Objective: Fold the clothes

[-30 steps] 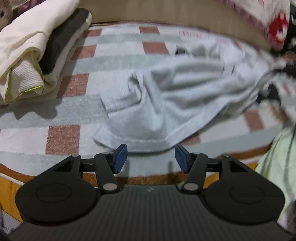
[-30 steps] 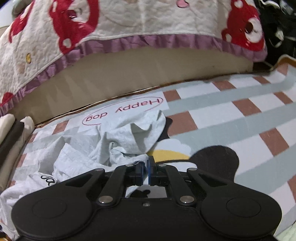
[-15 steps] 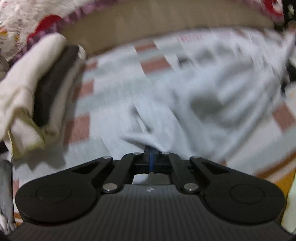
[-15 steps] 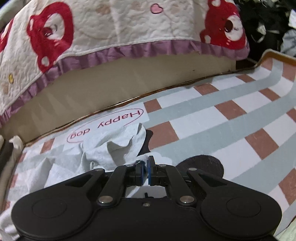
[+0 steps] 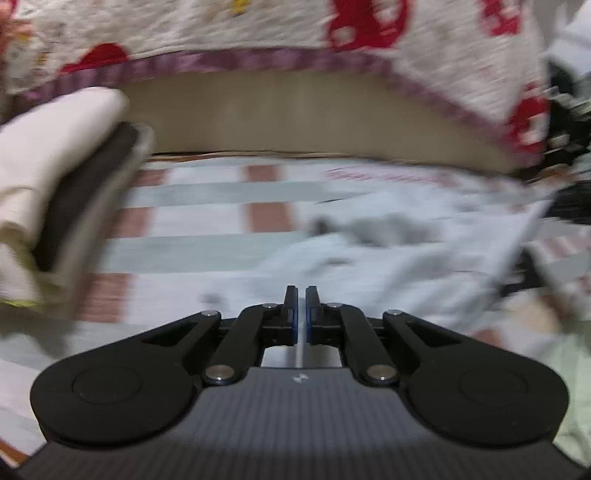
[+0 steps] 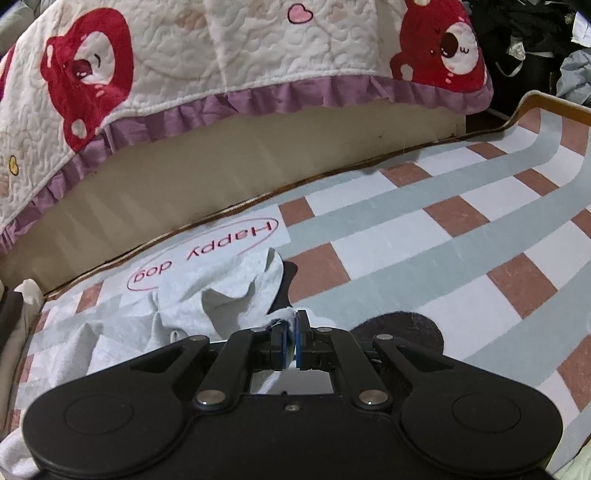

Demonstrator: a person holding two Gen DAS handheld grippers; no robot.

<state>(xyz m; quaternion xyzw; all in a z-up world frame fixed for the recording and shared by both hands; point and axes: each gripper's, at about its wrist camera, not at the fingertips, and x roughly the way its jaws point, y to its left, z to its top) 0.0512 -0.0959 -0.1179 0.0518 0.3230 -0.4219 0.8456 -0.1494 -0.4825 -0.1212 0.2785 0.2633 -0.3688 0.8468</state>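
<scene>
Pinching a crumpled pale grey cotton garment (image 6: 207, 295) by its edge, the right hand-held gripper (image 6: 290, 339) sat closed; the left hand-held gripper (image 5: 302, 314) likewise clamped its cloth, spread over the checked rug (image 6: 424, 236).

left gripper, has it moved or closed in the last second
Yes. The left gripper was open before the grey shirt; now it is shut on its hem, tilted up so the quilt fills the top of the view.

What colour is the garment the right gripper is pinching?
Light heathered grey garment, clamped by the right gripper; clearest in the right wrist view.
</scene>
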